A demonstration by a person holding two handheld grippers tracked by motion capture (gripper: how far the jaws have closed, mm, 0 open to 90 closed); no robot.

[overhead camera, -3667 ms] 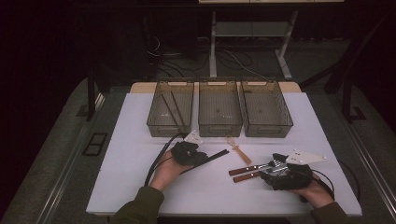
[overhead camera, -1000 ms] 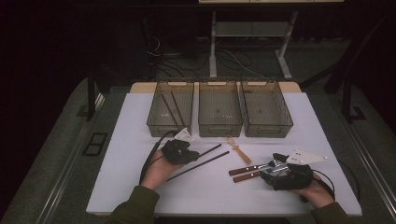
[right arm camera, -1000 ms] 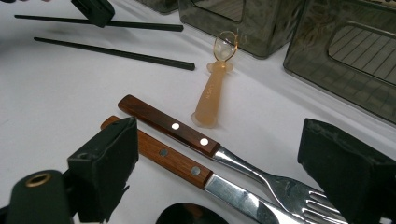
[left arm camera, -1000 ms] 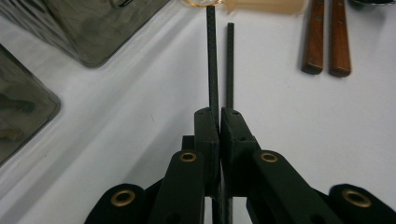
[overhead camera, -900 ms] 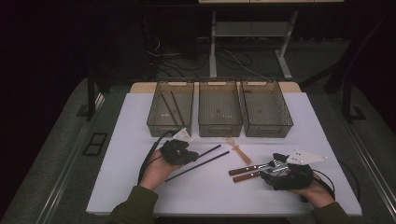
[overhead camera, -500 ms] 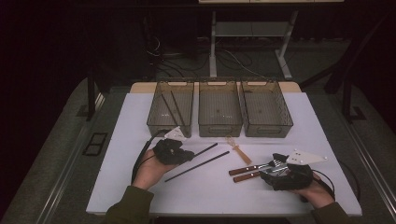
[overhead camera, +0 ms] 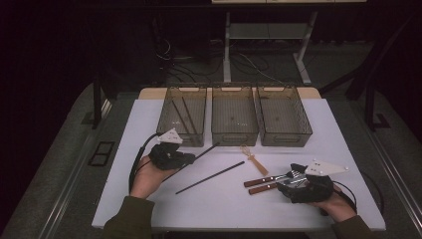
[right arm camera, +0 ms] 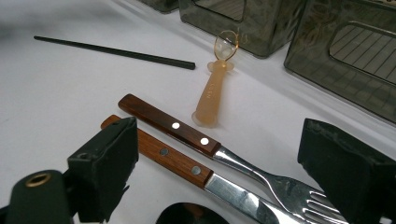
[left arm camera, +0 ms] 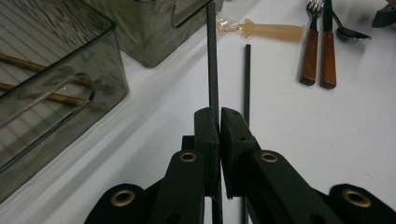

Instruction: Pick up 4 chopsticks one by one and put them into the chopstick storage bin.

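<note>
1. since a second ago the left gripper [overhead camera: 190, 158] has slid left and lifted a bit toward the left bin [overhead camera: 182, 116], taking one black chopstick [overhead camera: 205, 152] with it. the right gripper [overhead camera: 293, 175] hasn't budged.
2. left jaws are clamped tight on that chopstick [left arm camera: 213, 70], pinching it near one end.
3. in the high view its long axis runs diagonally, free tip pointing up and right toward the front wall of the middle bin [overhead camera: 234, 116]. in the left gripper view it shoots straight out ahead of the jaws.
4. the second black chopstick [overhead camera: 210, 177] lies flat on the white table [overhead camera: 149, 119], on nearly the same diagonal, just below and right of the held one, not touching it.
5. right gripper [right arm camera: 224, 177] sits wide open, nothing between the jaws pressed. a wooden-handled fork [right arm camera: 219, 151] and knife [right arm camera: 196, 172] lie under it, side by side.
6. a small amber plastic spoon [right arm camera: 215, 88] lies just past the handles, bowl end toward the bins.
7. the left bin already has two brown chopsticks [left arm camera: 32, 74] inside.
</note>
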